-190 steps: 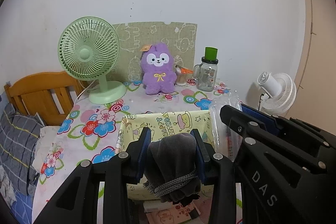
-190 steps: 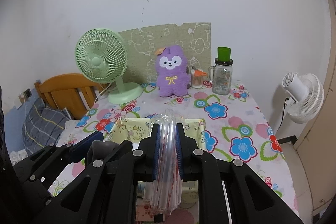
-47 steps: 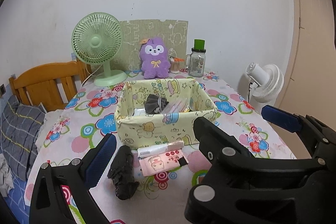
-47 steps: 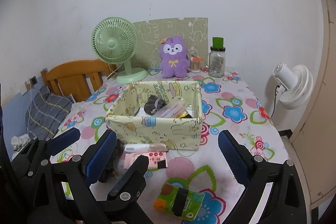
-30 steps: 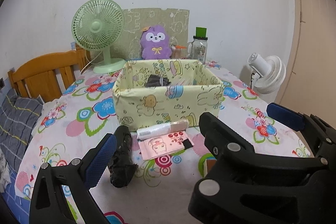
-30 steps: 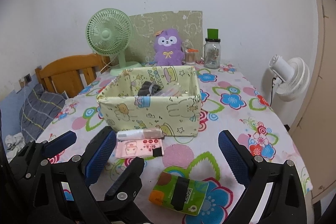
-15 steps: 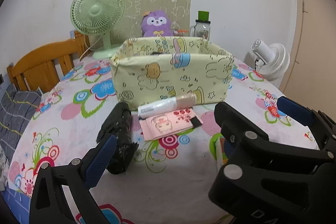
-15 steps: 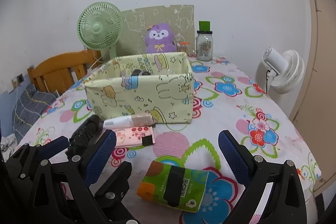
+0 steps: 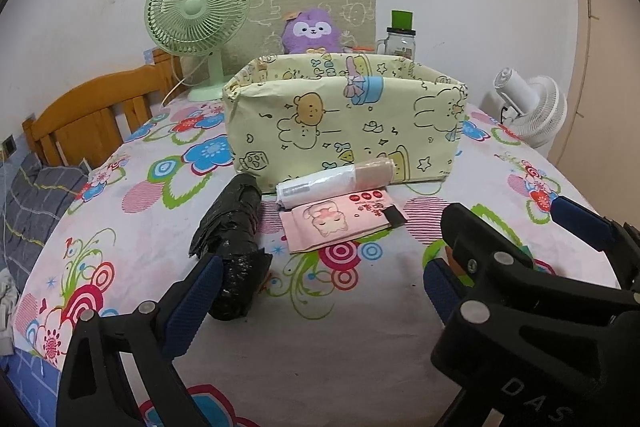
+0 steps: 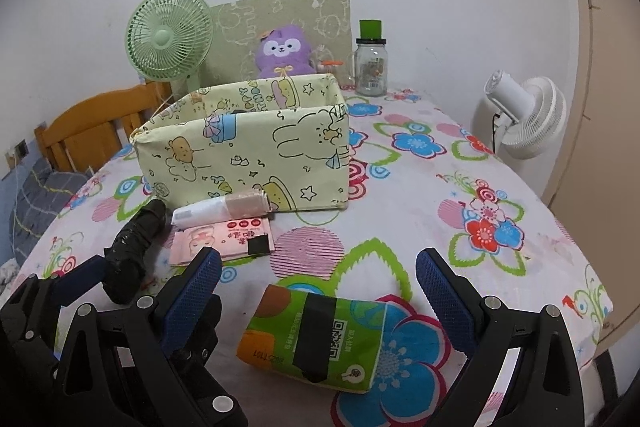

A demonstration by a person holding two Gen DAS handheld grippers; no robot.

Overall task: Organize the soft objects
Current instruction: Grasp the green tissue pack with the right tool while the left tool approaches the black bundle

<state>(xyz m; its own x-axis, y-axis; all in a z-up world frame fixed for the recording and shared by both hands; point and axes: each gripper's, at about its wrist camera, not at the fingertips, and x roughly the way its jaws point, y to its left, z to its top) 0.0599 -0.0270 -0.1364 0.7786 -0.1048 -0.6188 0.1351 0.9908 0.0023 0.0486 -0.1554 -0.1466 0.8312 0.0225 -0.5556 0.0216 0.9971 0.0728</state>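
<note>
A yellow cartoon-print fabric box (image 9: 344,123) (image 10: 248,155) stands mid-table; its contents are hidden by the near wall. In front of it lie a black crinkled bundle (image 9: 232,239) (image 10: 134,251), a white-and-tan roll (image 9: 336,181) (image 10: 224,209) and a pink tissue pack (image 9: 340,221) (image 10: 222,241). A green tissue pack (image 10: 316,331) lies nearest, between the right gripper's fingers. My left gripper (image 9: 322,271) is open and low, its left finger beside the black bundle's near end. My right gripper (image 10: 318,259) is open just over the green pack, holding nothing.
At the back stand a green desk fan (image 9: 196,7), a purple plush (image 9: 312,31) and a green-lidded jar (image 10: 370,67). A white fan (image 10: 524,115) stands off the right edge of the table, a wooden bed frame (image 9: 92,115) on the left. The floral tablecloth (image 10: 460,195) drops away on the right.
Both grippers let go of the dark cloth and the clear pack in the box, opened, pulled back toward the near edge and sank low over the table.
</note>
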